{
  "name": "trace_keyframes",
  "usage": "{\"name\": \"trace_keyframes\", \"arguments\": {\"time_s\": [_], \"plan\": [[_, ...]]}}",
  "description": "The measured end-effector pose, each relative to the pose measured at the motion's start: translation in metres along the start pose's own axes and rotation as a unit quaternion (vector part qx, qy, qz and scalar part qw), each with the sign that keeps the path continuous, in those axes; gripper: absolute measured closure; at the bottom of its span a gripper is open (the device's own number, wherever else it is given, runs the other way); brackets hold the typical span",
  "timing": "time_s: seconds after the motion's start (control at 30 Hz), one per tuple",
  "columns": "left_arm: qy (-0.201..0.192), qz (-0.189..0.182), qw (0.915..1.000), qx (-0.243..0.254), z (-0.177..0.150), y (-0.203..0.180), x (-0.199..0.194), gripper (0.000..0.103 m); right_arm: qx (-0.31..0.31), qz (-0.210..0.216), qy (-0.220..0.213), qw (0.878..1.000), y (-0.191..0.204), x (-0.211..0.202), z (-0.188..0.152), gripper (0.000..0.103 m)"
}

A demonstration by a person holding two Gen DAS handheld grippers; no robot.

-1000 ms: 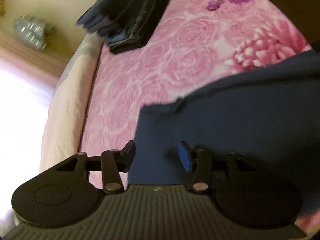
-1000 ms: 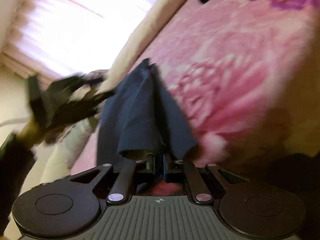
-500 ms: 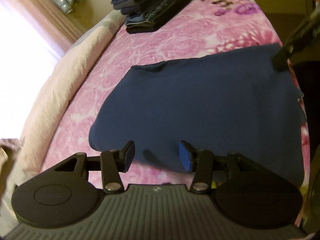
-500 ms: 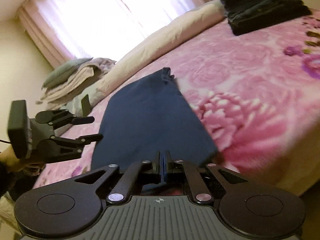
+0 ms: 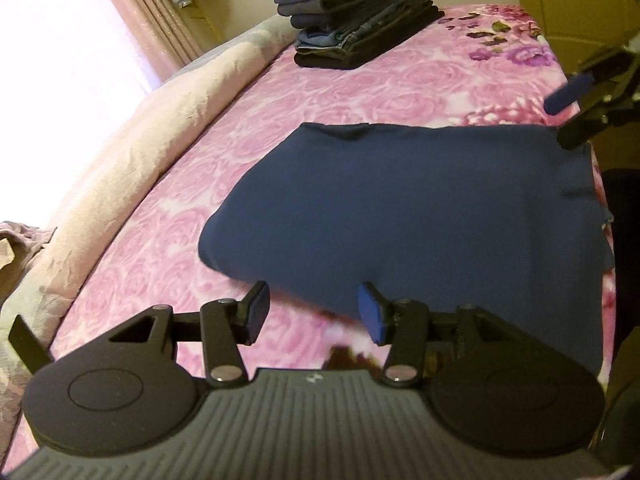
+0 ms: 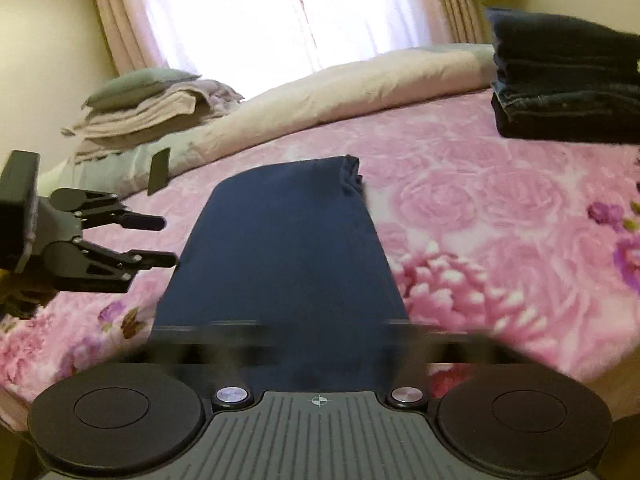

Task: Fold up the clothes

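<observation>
Showing no legible writing anywhere.

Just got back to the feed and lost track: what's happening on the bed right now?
A navy garment lies folded flat on the pink floral bedspread. Neither gripper holds it: the left gripper hovers open at its near edge, and the right gripper is open by its far corner. A stack of folded dark clothes sits farther up the bed.
</observation>
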State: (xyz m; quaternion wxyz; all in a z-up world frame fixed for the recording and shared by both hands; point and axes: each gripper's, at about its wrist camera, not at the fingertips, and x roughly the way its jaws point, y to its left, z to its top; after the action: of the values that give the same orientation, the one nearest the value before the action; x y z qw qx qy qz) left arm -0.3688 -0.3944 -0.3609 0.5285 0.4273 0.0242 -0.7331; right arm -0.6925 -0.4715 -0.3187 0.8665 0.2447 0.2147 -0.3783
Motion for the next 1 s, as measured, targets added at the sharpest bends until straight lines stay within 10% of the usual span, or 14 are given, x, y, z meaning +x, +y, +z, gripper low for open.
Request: {"name": "trace_keyframes", "arguments": {"time_s": [0.27,0.73,1.0], "plan": [[-0.007,0.015,0.9991,-0.039,-0.003,0.025,0.015,0.058,-0.131,0.037,0.016,0.991,0.038,0.049,0.040,0.030],[-0.045,-0.051,0.9790,-0.192,-0.021,0.043,0.046,0.059,-0.243,0.077,0.150,0.955,0.071,0.291,0.138,0.043],[-0.030,-0.022,0.9816,-0.187,-0.012,0.037,0.030,0.057,-0.213,0.063,0.117,0.968,0.057,0.248,0.145,0.043]]}}
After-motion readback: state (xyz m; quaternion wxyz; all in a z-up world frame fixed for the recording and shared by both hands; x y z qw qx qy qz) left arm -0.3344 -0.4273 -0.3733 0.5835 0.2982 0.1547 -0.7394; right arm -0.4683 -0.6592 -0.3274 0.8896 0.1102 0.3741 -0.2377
